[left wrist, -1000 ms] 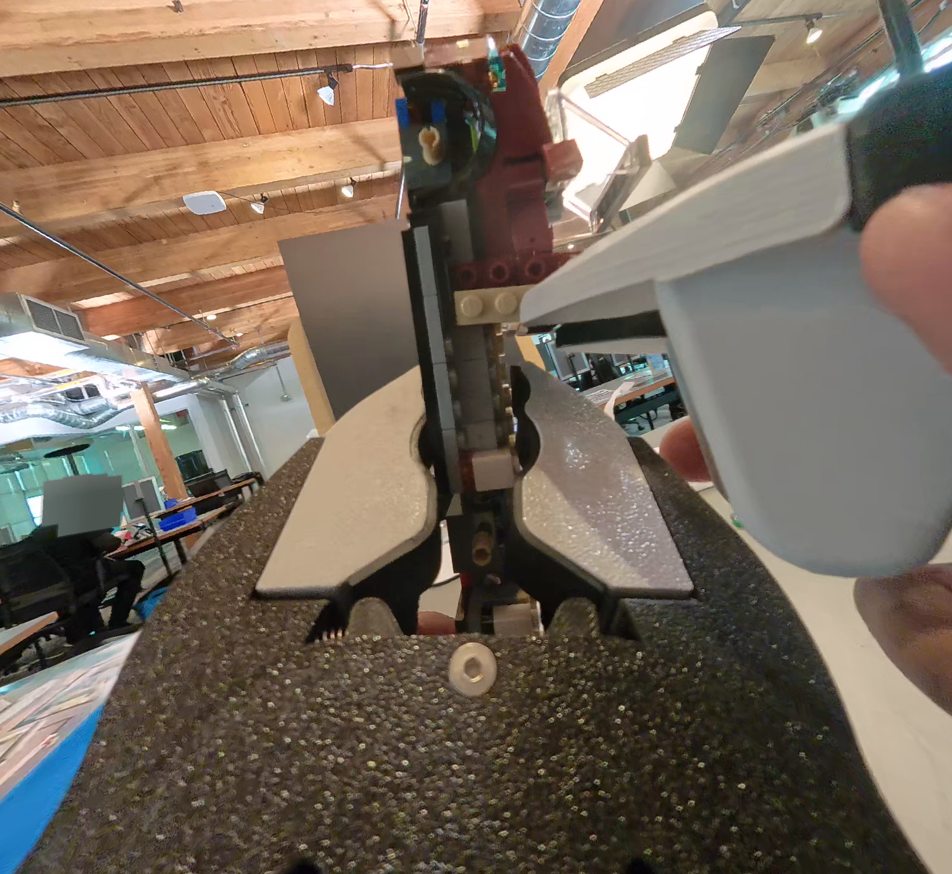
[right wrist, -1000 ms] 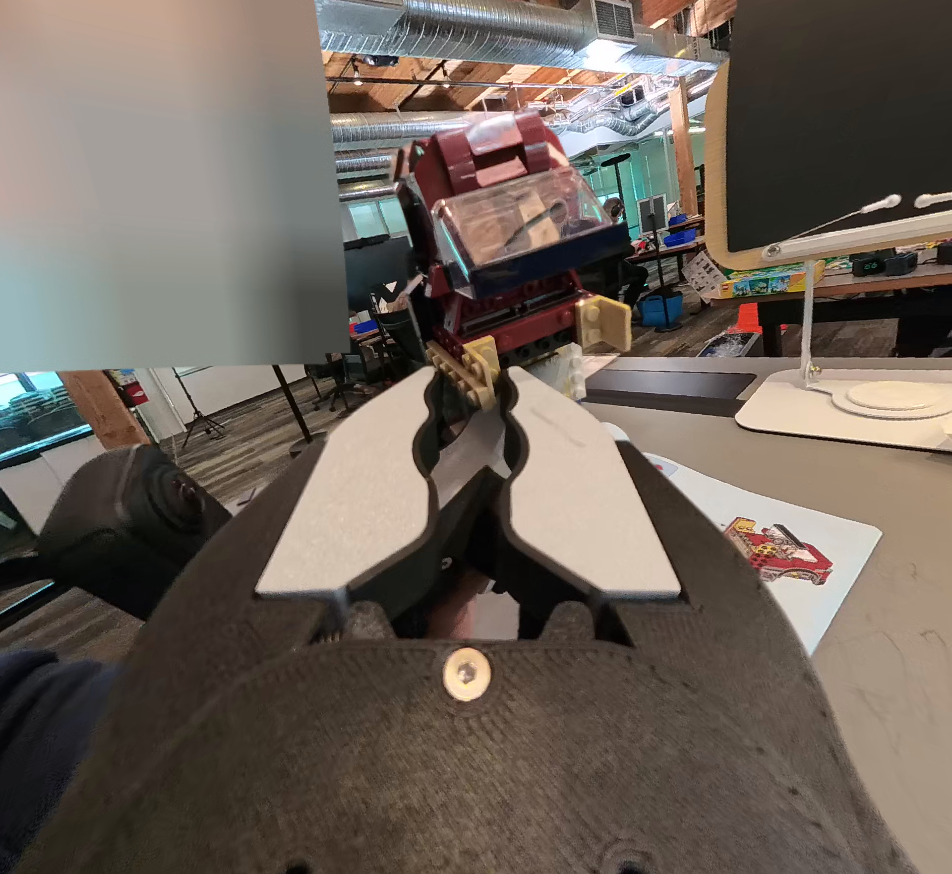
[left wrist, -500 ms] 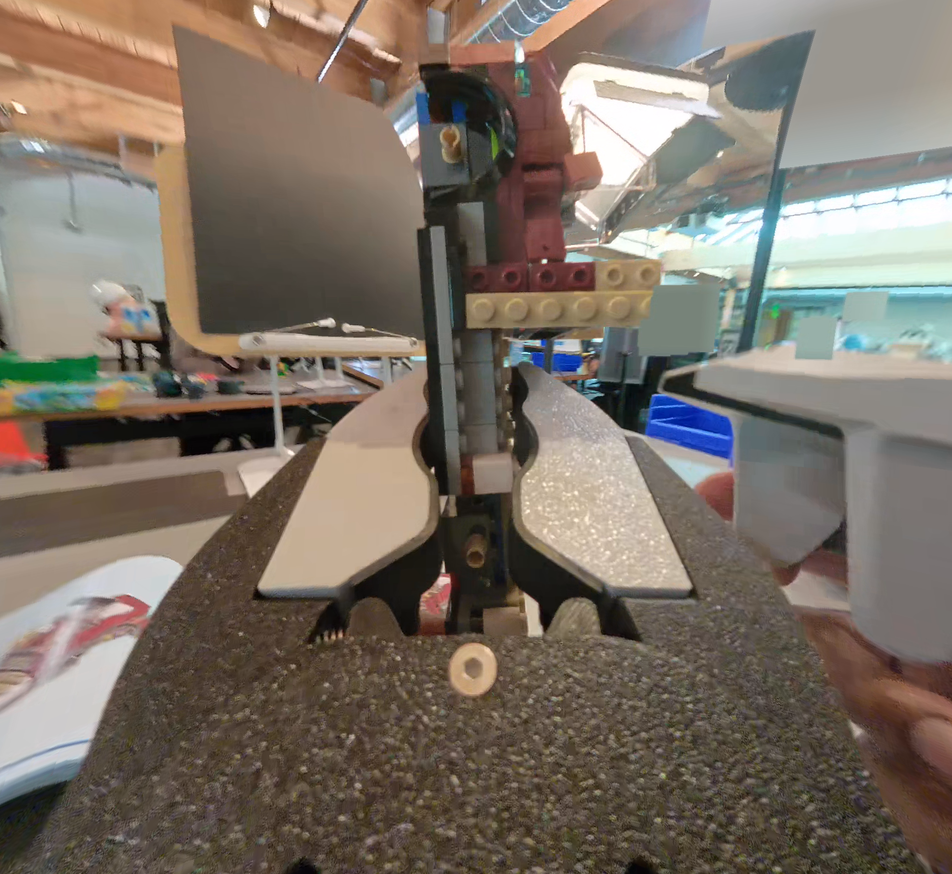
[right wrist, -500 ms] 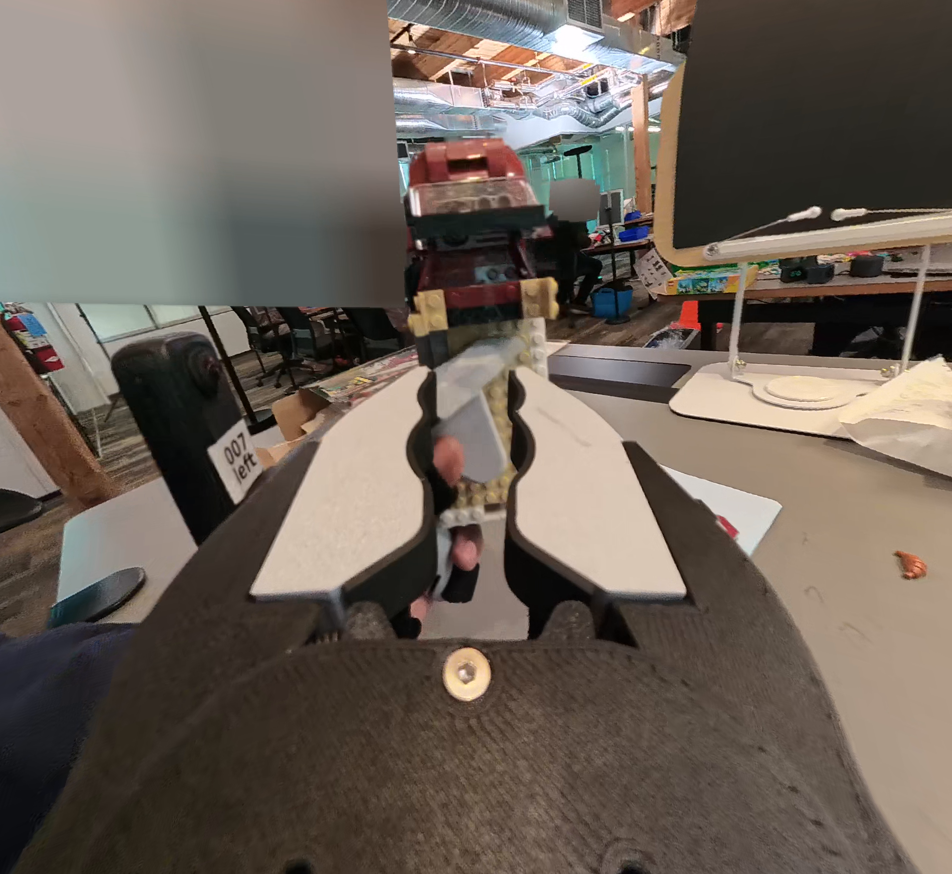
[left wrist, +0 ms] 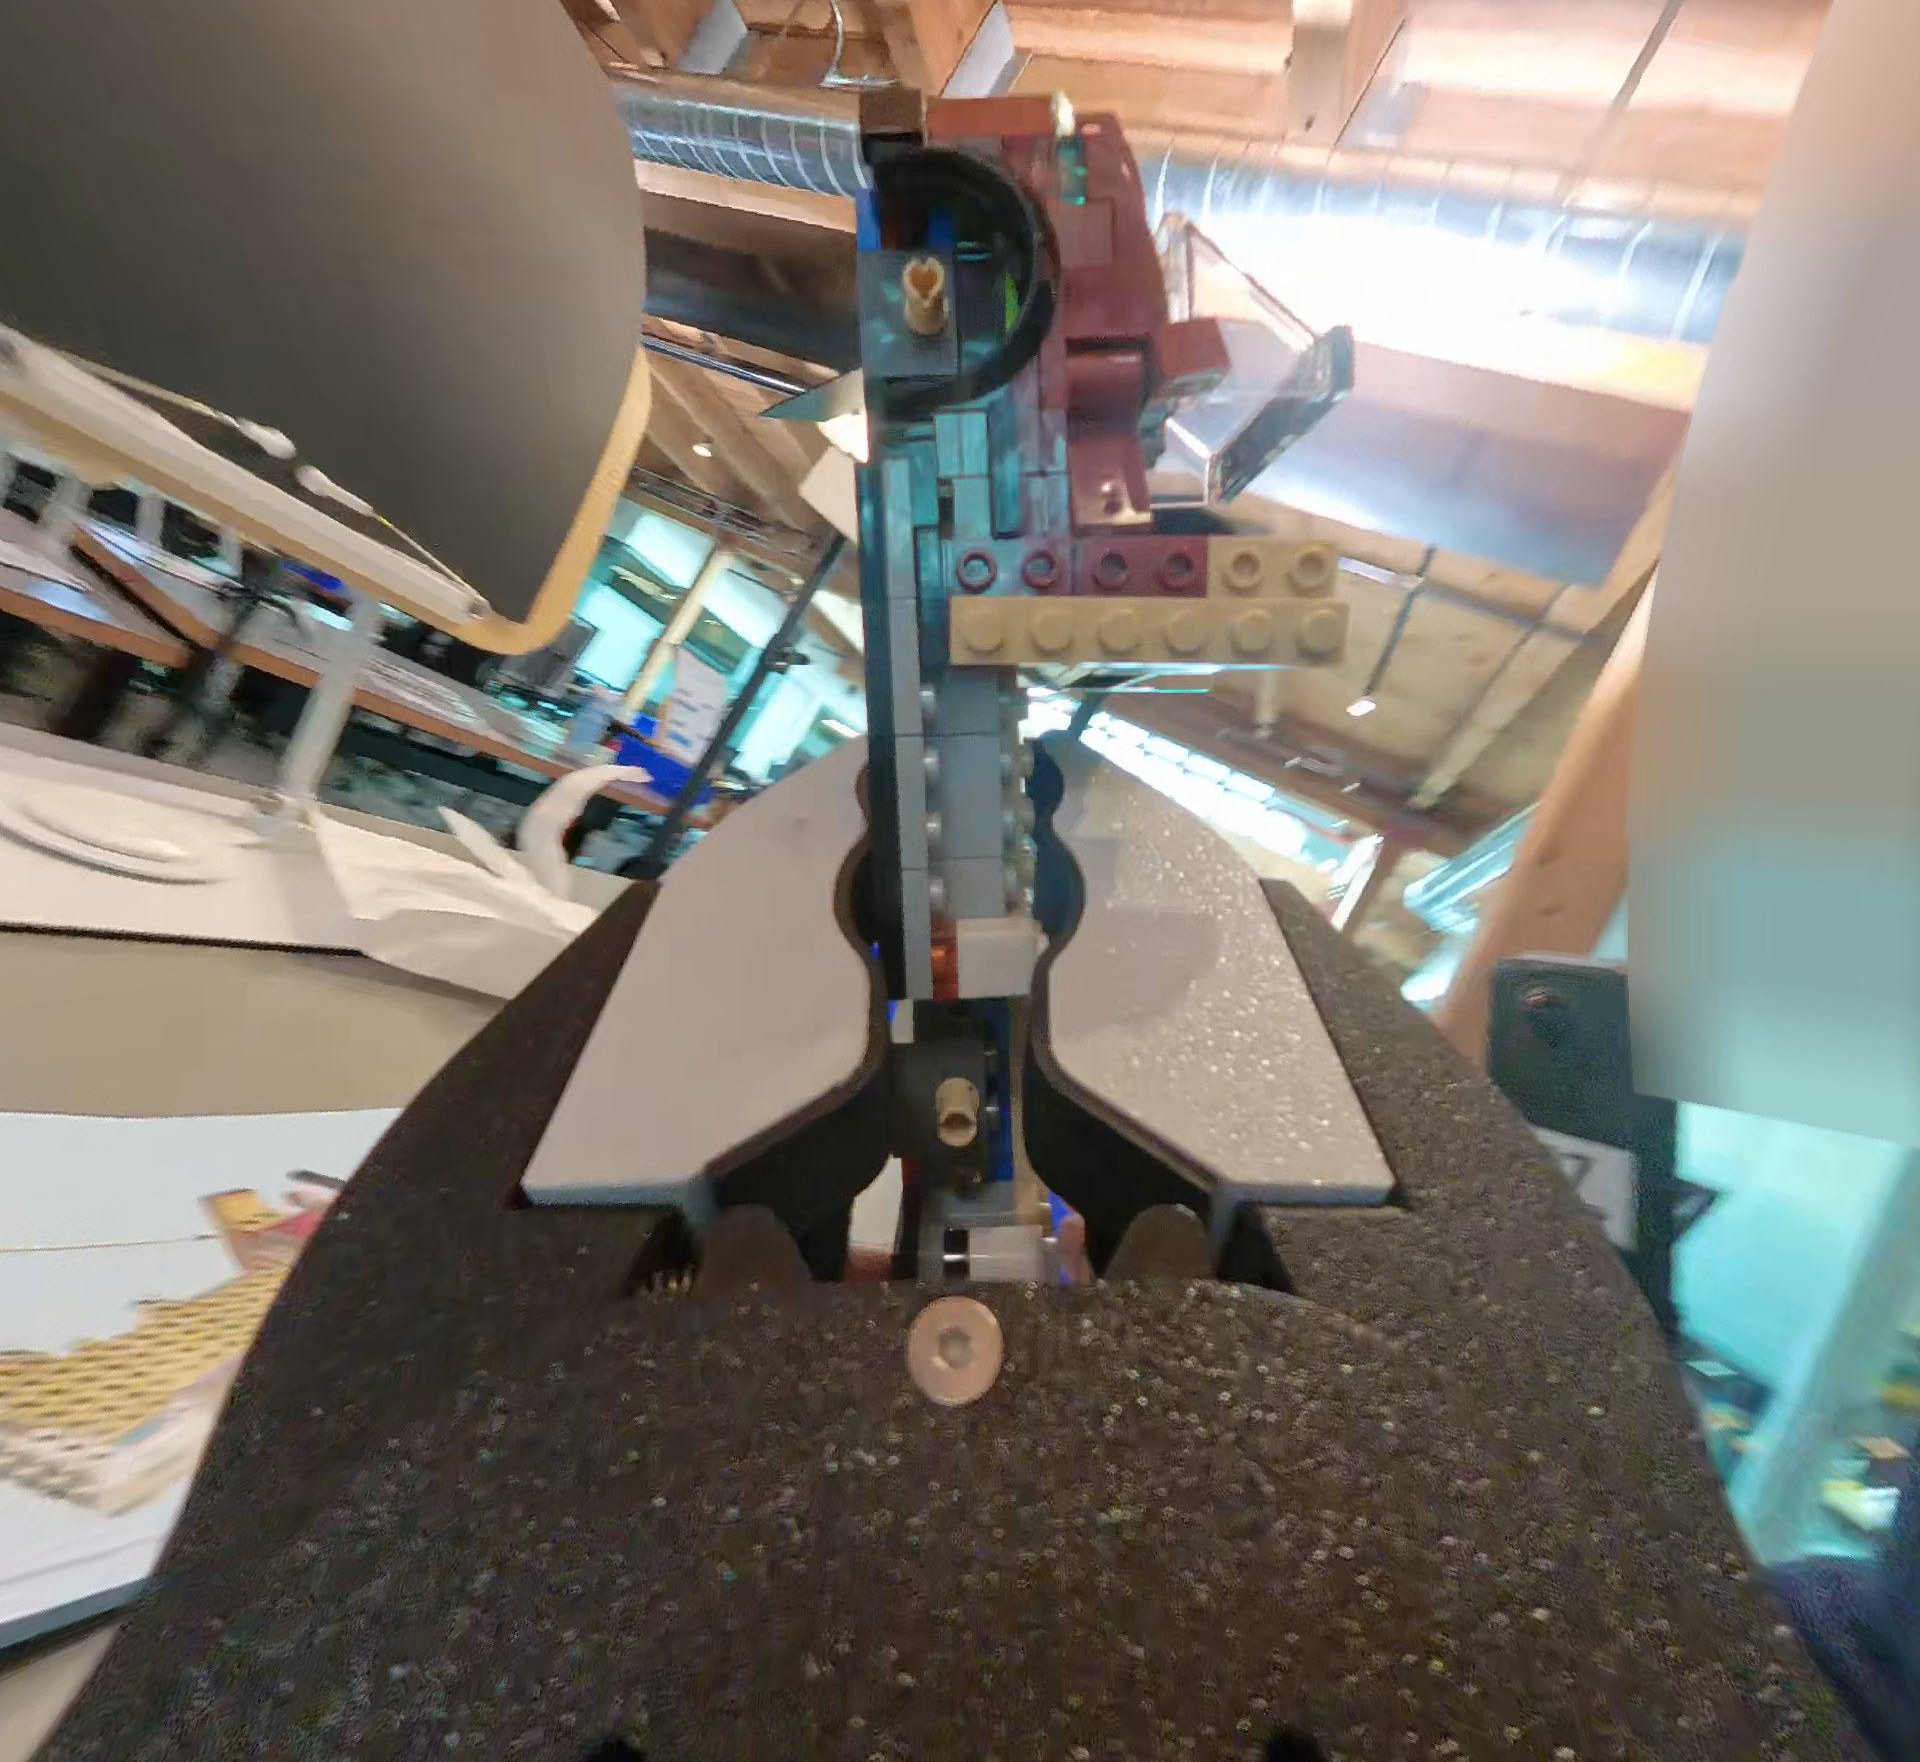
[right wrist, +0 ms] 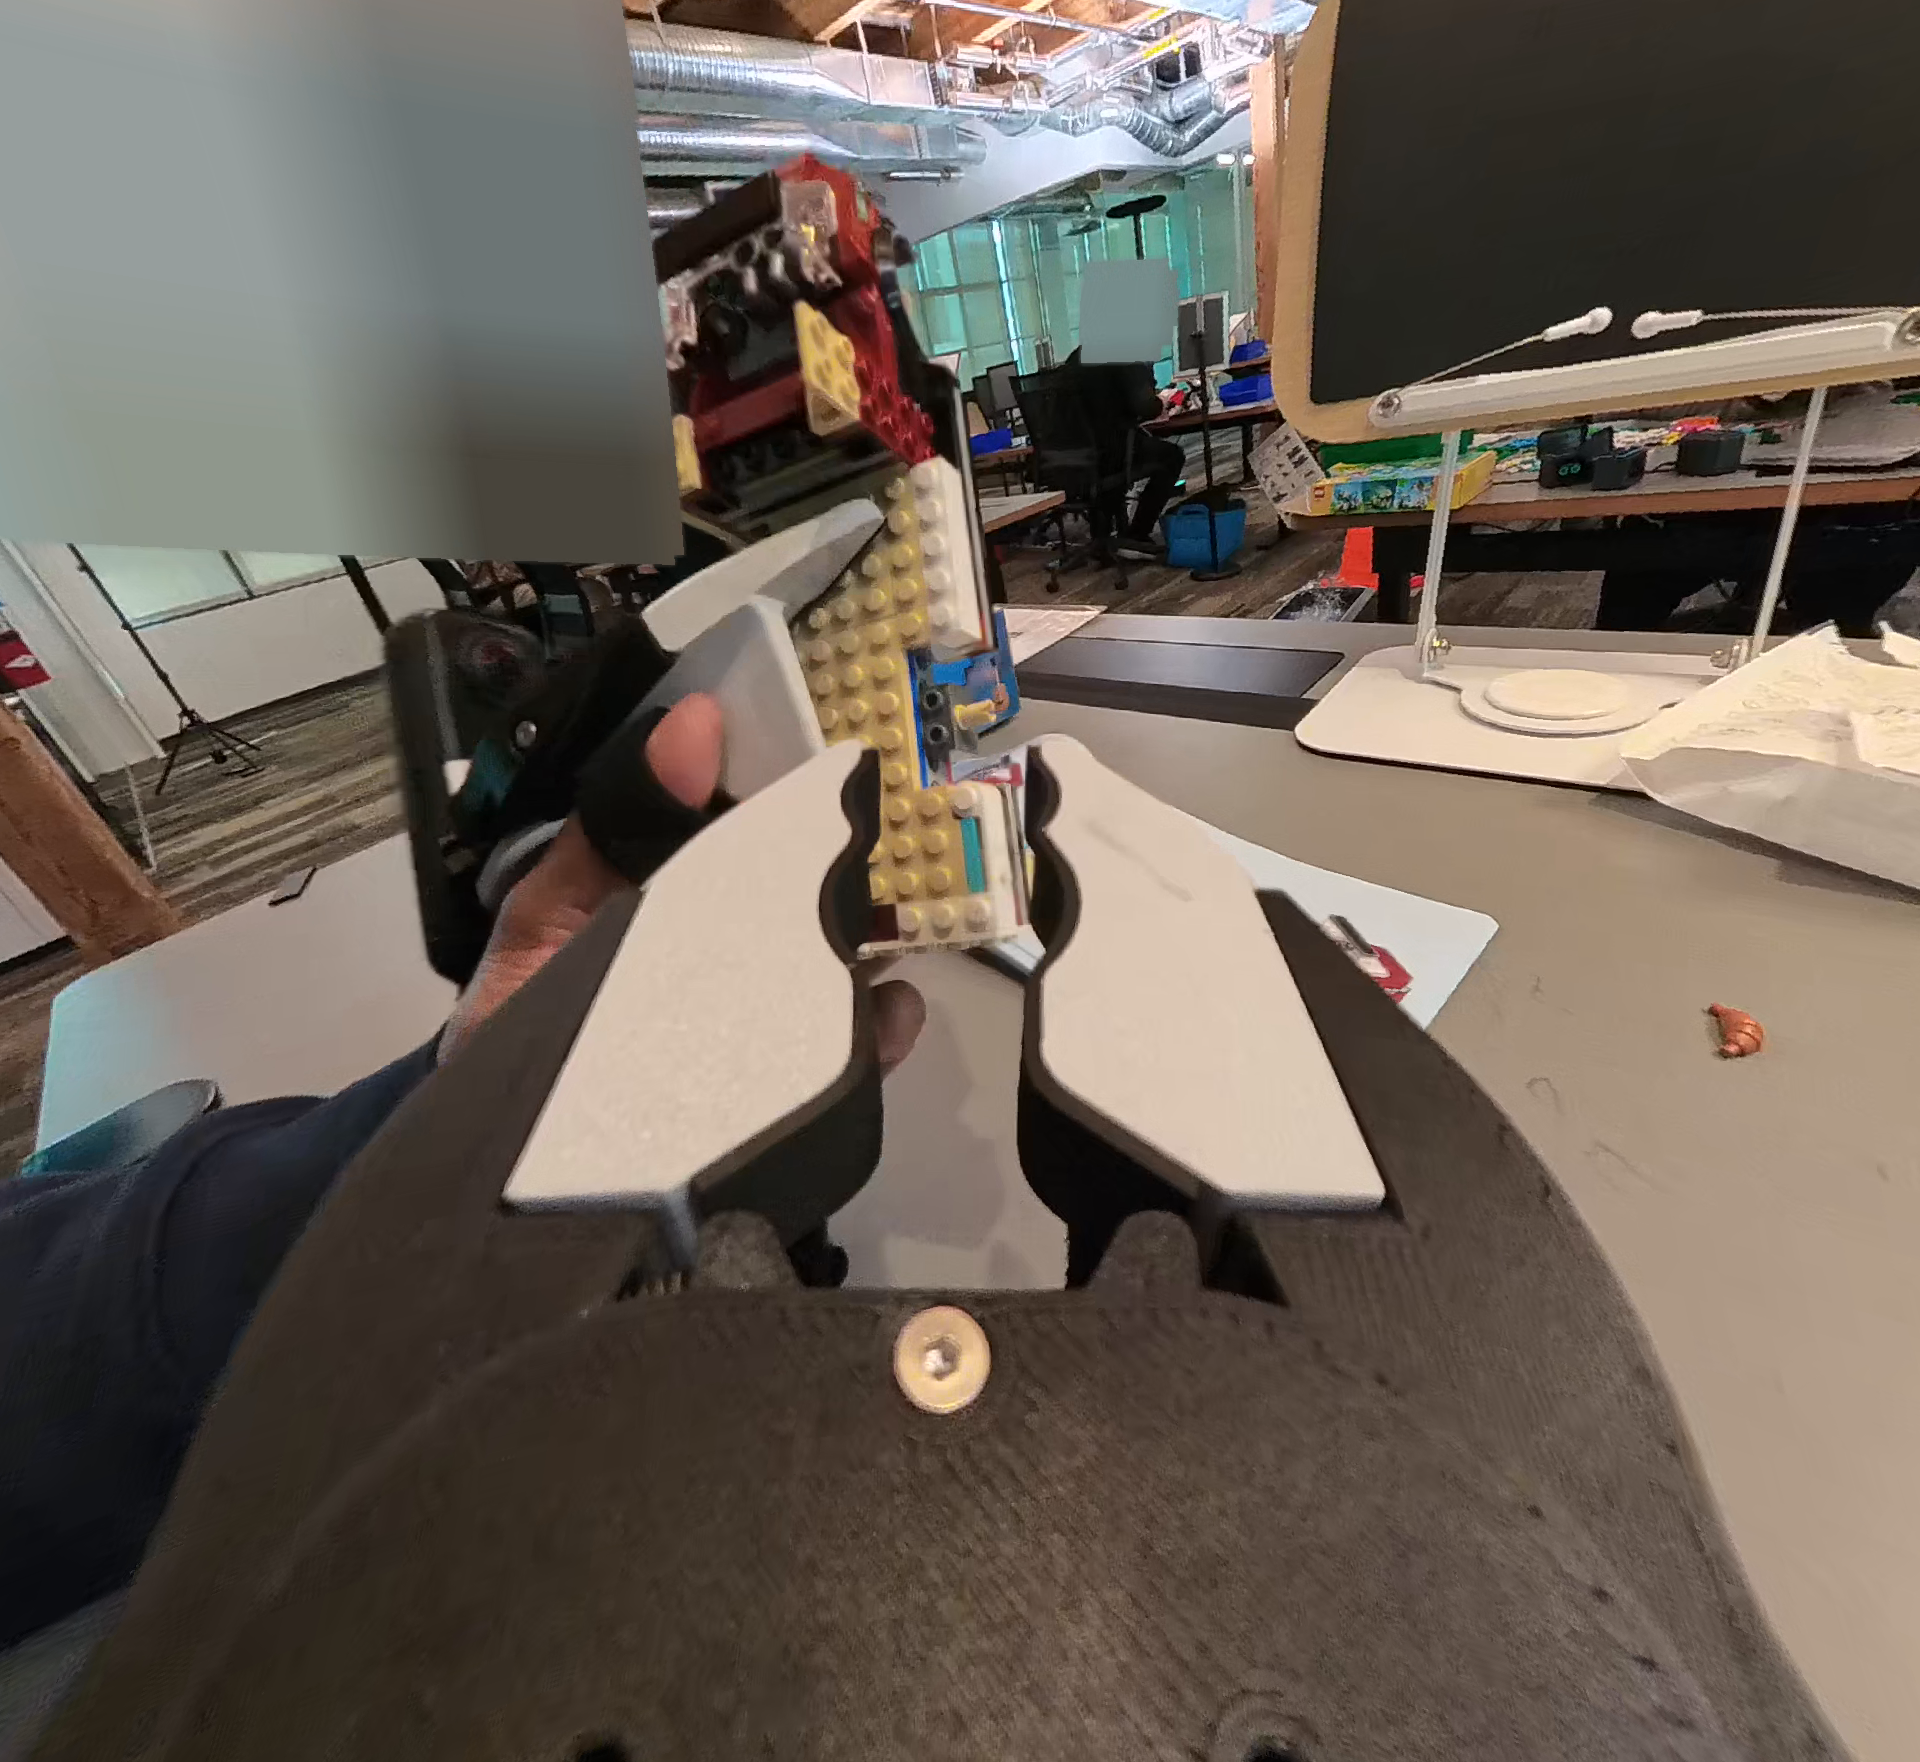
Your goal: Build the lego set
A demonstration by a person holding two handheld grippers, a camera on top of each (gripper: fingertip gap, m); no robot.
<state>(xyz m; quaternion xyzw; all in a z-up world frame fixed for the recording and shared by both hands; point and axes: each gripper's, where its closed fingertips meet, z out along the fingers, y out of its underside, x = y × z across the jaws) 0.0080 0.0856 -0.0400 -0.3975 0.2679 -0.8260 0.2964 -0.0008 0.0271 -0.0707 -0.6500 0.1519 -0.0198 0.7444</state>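
Left gripper (left wrist: 954, 808) fingers clamped gray edge of brick model (left wrist: 997, 507), holding it upright above worktop (right wrist: 1558, 1037). Right gripper (right wrist: 948, 829) fingers narrow, straddling model's tan base; contact unclear, likely steadying.

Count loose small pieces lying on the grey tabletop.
1: a small orange-brown curved piece on the grey tabletop, right of the right gripper. The gripper's body may hide others.
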